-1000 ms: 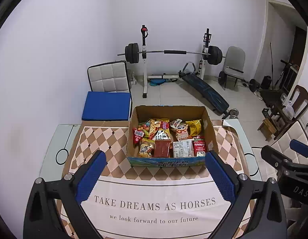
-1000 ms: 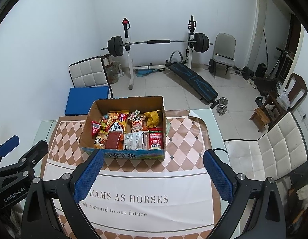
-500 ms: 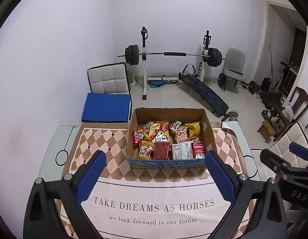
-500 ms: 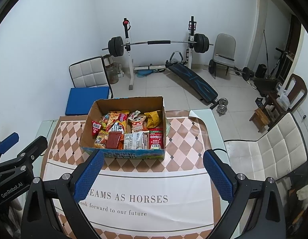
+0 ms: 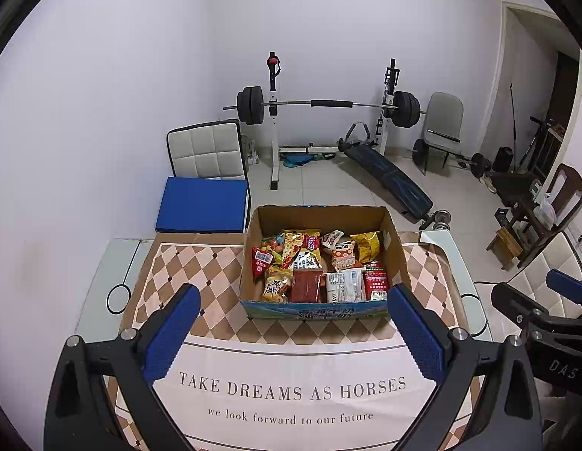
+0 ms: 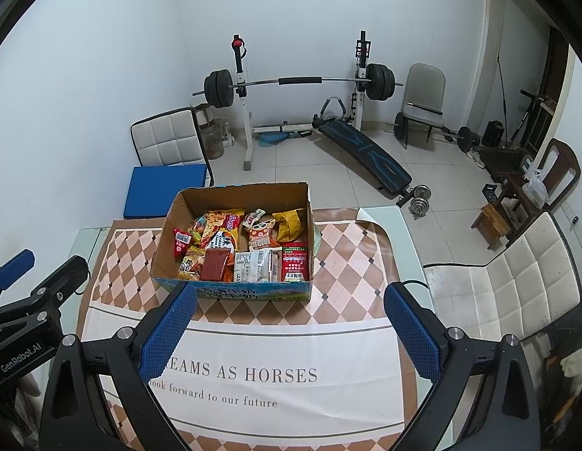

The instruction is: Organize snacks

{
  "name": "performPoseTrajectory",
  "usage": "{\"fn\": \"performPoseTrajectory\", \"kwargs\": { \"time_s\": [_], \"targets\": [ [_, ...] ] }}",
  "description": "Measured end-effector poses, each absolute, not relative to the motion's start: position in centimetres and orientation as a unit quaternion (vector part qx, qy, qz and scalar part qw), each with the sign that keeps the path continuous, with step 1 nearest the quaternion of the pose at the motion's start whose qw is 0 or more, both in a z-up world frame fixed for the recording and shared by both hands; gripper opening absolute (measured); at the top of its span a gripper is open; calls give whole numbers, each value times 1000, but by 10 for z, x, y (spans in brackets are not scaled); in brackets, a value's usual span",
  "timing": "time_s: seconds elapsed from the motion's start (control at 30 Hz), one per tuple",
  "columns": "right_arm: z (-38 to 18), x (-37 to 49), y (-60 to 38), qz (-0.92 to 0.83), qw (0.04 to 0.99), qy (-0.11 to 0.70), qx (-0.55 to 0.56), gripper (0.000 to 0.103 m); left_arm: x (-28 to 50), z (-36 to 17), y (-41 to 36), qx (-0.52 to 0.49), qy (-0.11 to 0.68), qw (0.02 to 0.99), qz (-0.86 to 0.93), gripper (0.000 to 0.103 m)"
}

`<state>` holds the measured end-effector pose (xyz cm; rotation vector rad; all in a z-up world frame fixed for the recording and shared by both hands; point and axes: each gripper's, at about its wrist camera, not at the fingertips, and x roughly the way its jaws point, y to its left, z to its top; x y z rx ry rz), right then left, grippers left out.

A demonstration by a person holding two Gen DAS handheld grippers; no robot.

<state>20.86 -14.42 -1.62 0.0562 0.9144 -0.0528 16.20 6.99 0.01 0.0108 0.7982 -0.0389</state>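
Note:
An open cardboard box [image 5: 394, 248] [image 6: 167, 240] sits on the far middle of the table, filled with several snack packets [image 5: 317, 267] [image 6: 246, 248] in red, yellow, orange and white. My left gripper [image 5: 291, 323] hovers open above the tablecloth, short of the box's front wall, nothing between its blue pads. My right gripper [image 6: 289, 325] is also open and empty, held a little to the right of the box front. The right gripper shows at the right edge of the left wrist view [image 5: 546, 315], and the left one at the left edge of the right wrist view [image 6: 31, 293].
The glass table carries a checkered cloth [image 5: 200, 274] [image 6: 351, 259] with printed lettering. A blue-cushioned chair [image 5: 204, 203] stands beyond the far left edge, a white padded chair [image 6: 509, 289] at the right. A barbell rack [image 5: 321, 105] and bench stand on the floor behind.
Both grippers have drawn back and risen slightly, so the box looks a bit smaller and farther. Their fingers stay open; the snacks have not moved.

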Motion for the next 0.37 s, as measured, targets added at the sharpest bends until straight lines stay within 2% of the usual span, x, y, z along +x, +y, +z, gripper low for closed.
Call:
{"fn": "performPoseTrajectory", "kwargs": {
  "time_s": [0.37],
  "targets": [
    [-15,208,-144,-26,897,440,27,102,162,0,69,6,389,921,-20,102]
  ]
}}
